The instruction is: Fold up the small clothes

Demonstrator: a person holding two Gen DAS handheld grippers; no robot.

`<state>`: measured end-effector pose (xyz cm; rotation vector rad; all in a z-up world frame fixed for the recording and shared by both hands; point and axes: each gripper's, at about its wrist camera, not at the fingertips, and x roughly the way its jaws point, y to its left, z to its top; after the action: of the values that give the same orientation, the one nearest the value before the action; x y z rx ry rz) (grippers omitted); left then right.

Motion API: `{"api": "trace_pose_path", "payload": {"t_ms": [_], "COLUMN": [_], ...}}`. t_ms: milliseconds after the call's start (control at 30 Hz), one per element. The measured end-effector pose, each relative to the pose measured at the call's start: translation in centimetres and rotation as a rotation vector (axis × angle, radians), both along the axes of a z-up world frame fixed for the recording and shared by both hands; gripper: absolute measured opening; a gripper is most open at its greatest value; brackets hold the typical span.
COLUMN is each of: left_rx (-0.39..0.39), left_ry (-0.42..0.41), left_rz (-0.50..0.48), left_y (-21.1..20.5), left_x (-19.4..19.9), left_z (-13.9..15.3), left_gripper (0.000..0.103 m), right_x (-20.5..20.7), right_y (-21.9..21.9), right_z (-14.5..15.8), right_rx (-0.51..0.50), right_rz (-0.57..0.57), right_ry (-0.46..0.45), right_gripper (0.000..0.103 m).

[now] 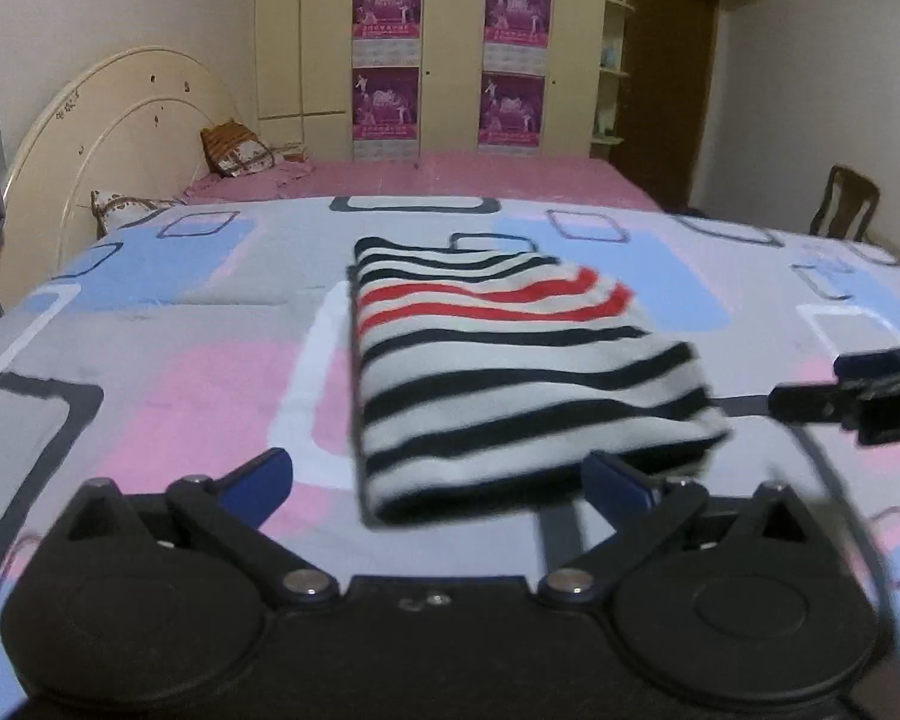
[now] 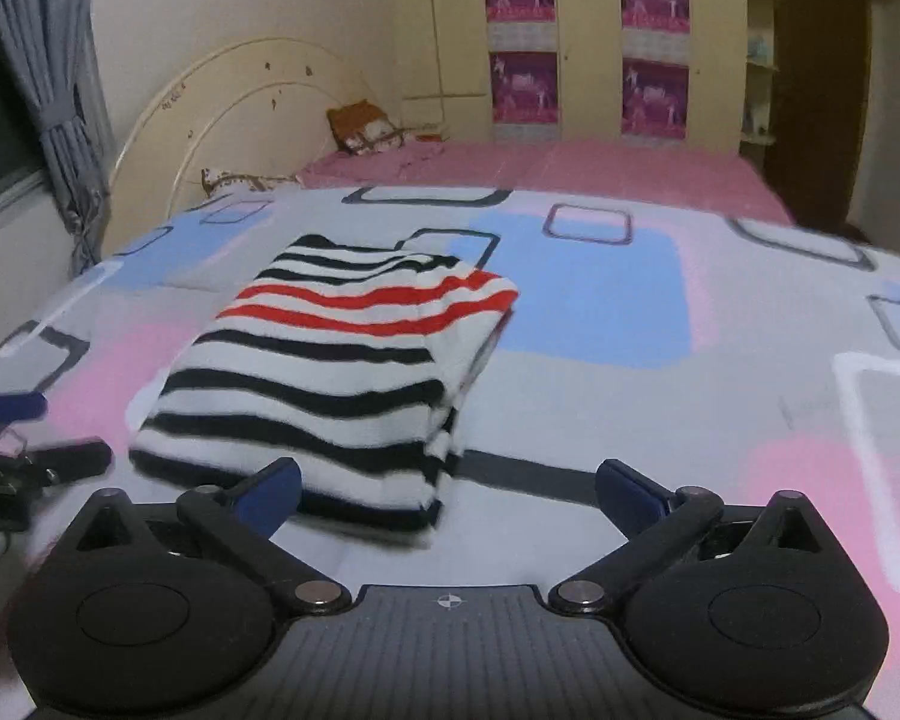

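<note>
A folded small garment (image 1: 510, 360), white with black stripes and two red ones, lies flat on the patterned bed cover (image 1: 150, 396). My left gripper (image 1: 444, 480) is open wide just before the garment's near edge, blue pads apart and holding nothing. In the left wrist view my right gripper (image 1: 870, 396) shows at the right edge, beside the garment's near right corner. In the right wrist view the garment (image 2: 330, 372) sits left of centre on the cover (image 2: 630, 420). My right gripper (image 2: 450, 489) is open at its near right corner, nothing held. The left gripper (image 2: 24, 444) shows at the left edge.
Beyond the cover lies a pink sheet (image 1: 450, 177) with pillows (image 1: 237, 150) against a cream headboard (image 1: 120, 120). A wardrobe with posters (image 1: 387, 54) fills the far wall. A wooden chair (image 1: 843, 204) stands at the right, a grey curtain (image 2: 54, 90) at the left.
</note>
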<state>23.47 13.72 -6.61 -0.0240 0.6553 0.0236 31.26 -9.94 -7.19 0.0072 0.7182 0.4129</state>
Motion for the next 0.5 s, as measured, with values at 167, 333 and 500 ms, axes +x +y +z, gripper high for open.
{"api": "trace_pose_path", "payload": {"t_ms": [167,333,500], "left_rx": [-0.014,0.001,-0.001], "left_ry": [-0.006,-0.030,-0.058], "left_rz": [0.022,0.019,0.001], "left_y": [-2.0,-3.8,-5.4], "left_x": [-3.7,-6.5,-9.0], "left_z": [1.9,3.9,5.5], "left_gripper": [0.103,0.103,0.103], "right_x": [-3.9,-8.1,-11.8], "right_y": [-2.0,-3.1,-3.7], "right_z": [1.5,3.7,5.8], "right_rx": [0.004,0.032,0.013], "right_rz": [-0.062,-0.089,-0.088], "right_ry": [0.013,0.009,-0.020], "right_gripper": [0.103,0.103,0.103]}}
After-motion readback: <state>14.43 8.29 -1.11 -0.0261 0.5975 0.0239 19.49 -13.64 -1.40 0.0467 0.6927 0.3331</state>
